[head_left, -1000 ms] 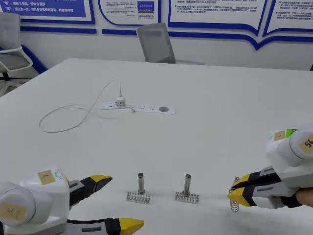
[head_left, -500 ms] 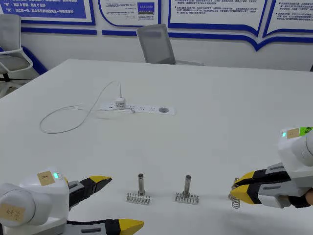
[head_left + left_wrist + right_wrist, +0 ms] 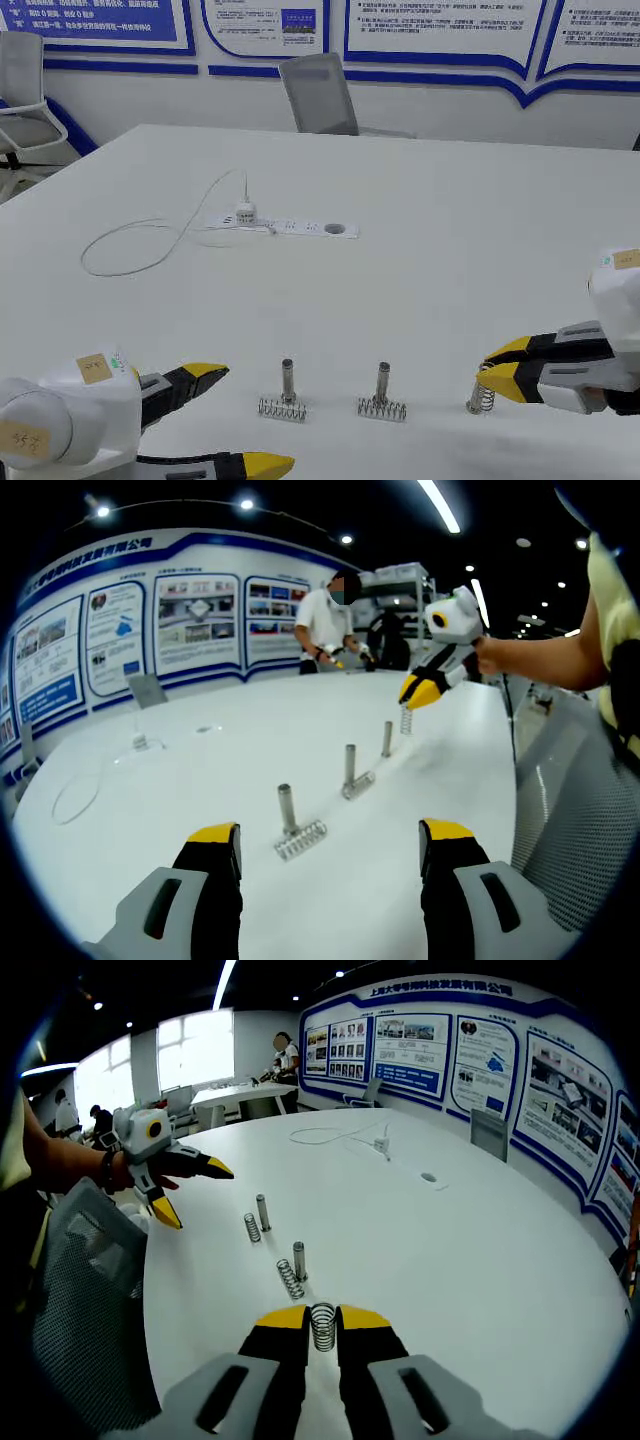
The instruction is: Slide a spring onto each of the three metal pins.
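Spring (image 3: 481,395) number three stands upright, pinched between the shut yellow tips of the right gripper (image 3: 490,372), at about 4 o'clock in the head view. Its lower end is down close to the white table (image 3: 450,260), and I cannot tell whether it touches.

In the left gripper view, this spring sits just beside the far pin (image 3: 386,738), at that pin's 1 o'clock. Whether the two touch is unclear.

The left pin (image 3: 287,375) and middle pin (image 3: 382,378) stand upright and bare near 6 o'clock in the head view. The left loose spring (image 3: 282,408) and middle loose spring (image 3: 382,407) each lie flat on the table against the foot of their pin, at its 6 o'clock.

The left gripper (image 3: 235,415) is at 7 o'clock in the head view. Its jaws are spread wide with nothing between them, and they point toward 3 o'clock, at the left pin, without reaching it.

A power strip (image 3: 285,224) lies well apart from the pins, toward 11 o'clock. Its white cable (image 3: 140,245) loops off toward 9 o'clock. A grey chair (image 3: 318,90) stands at the table's far edge, at 12 o'clock.
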The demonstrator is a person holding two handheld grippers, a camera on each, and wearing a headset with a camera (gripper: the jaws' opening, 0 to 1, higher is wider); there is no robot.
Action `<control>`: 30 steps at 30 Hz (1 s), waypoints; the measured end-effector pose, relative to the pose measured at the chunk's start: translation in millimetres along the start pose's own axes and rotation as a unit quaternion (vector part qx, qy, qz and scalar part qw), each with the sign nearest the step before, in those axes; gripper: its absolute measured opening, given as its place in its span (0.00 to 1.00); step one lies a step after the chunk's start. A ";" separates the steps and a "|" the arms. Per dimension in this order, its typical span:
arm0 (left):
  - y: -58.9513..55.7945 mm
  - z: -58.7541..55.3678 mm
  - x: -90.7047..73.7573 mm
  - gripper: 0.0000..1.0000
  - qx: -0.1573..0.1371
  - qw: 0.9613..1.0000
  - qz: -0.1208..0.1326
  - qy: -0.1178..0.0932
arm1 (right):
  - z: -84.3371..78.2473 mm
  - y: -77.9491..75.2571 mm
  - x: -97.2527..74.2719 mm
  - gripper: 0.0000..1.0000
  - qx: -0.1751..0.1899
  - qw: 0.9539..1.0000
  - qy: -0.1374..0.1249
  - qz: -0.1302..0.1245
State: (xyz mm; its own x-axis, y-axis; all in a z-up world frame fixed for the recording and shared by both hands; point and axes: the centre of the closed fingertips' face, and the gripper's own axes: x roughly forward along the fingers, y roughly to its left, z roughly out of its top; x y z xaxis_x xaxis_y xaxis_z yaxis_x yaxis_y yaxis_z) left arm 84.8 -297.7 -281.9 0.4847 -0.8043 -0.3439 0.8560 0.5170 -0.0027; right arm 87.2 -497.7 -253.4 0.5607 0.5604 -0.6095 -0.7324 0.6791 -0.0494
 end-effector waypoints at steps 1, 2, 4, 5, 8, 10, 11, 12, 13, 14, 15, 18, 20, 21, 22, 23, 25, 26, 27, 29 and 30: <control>-0.1 -0.3 -0.2 0.74 0.000 1.000 0.000 0.000 | 1.3 -0.3 -0.7 0.12 0.000 1.000 -0.003 -0.001; -0.2 -0.6 -0.4 0.74 0.000 1.000 0.000 0.000 | 2.6 -0.6 -1.3 0.12 0.001 1.000 -0.005 -0.002; 0.0 -1.4 -0.6 0.74 0.000 1.000 0.000 0.001 | 5.4 -1.8 -2.8 0.12 0.002 1.000 -0.011 -0.003; -0.1 -1.5 -0.7 0.74 0.000 1.000 -0.001 0.001 | 6.5 -2.6 -3.2 0.12 0.003 1.000 -0.013 -0.005; -0.1 -1.4 -0.9 0.74 0.000 1.000 0.000 0.001 | 9.0 -4.3 -4.1 0.12 0.002 1.000 -0.016 -0.008; -0.1 -1.2 -0.9 0.74 -0.001 1.000 0.000 0.000 | 11.6 -5.7 -4.7 0.12 0.002 1.000 -0.021 -0.011; 0.0 -1.1 -0.8 0.74 -0.001 1.000 0.000 0.000 | 12.5 -6.1 -4.9 0.12 0.003 1.000 -0.023 -0.011; 0.1 -1.2 -0.8 0.74 -0.001 1.000 0.000 0.000 | 13.4 -6.7 -4.9 0.12 0.003 1.000 -0.024 -0.012; 0.3 -1.2 -0.7 0.74 -0.001 1.000 0.000 0.000 | 14.7 -7.5 -5.0 0.12 0.003 1.000 -0.026 -0.014; 0.5 -1.3 -0.7 0.74 -0.002 1.000 0.000 -0.001 | 15.4 -8.2 -5.1 0.12 0.003 1.000 -0.028 -0.015; 0.4 -1.4 -0.6 0.74 -0.002 1.000 0.000 -0.001 | 16.3 -8.9 -5.2 0.12 0.004 0.999 -0.029 -0.016; 0.2 -2.4 -0.3 0.74 -0.002 1.000 0.000 0.000 | 17.9 -11.3 -5.4 0.12 0.005 0.999 -0.033 -0.020; 0.3 -2.5 -0.4 0.74 -0.003 1.000 0.000 0.000 | 18.7 -12.9 -5.6 0.12 0.006 0.999 -0.035 -0.022; 0.6 -2.7 -0.4 0.74 -0.003 1.000 0.000 0.000 | 18.9 -13.7 -5.7 0.12 0.006 0.999 -0.036 -0.023; 0.9 -3.0 -0.4 0.74 -0.004 1.000 0.001 0.000 | 19.1 -14.2 -5.8 0.12 0.007 0.999 -0.037 -0.024; 1.2 -3.3 -0.4 0.74 -0.004 1.000 0.001 0.000 | 19.5 -15.3 -6.0 0.12 0.008 0.999 -0.038 -0.025; 1.5 -4.0 -0.3 0.74 -0.004 1.000 0.001 0.001 | 19.8 -17.8 -6.3 0.12 0.009 0.999 -0.040 -0.029; 1.5 -4.1 -0.3 0.74 -0.005 1.000 0.001 0.001 | 19.7 -18.7 -6.4 0.12 0.010 0.999 -0.041 -0.029; 1.6 -4.1 -0.3 0.74 -0.005 1.000 0.002 0.001 | 19.7 -19.5 -6.5 0.12 0.012 0.999 -0.042 -0.030; 1.7 -4.4 -0.3 0.74 -0.005 1.000 0.002 0.001 | 20.0 -21.2 -6.5 0.12 0.015 0.998 -0.046 -0.031; 1.7 -4.5 -0.1 0.74 -0.005 1.000 0.002 0.001 | 19.7 -22.1 -6.2 0.12 0.017 0.998 -0.046 -0.032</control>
State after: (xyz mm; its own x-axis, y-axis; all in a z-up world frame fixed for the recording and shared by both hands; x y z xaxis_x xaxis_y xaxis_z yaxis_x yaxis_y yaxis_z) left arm 85.4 -295.4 -286.1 0.4871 -0.8021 -0.3456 0.8524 0.5227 -0.0116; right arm 107.5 -506.8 -232.9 0.6402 0.5560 -0.5301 -0.6816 0.7294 -0.0581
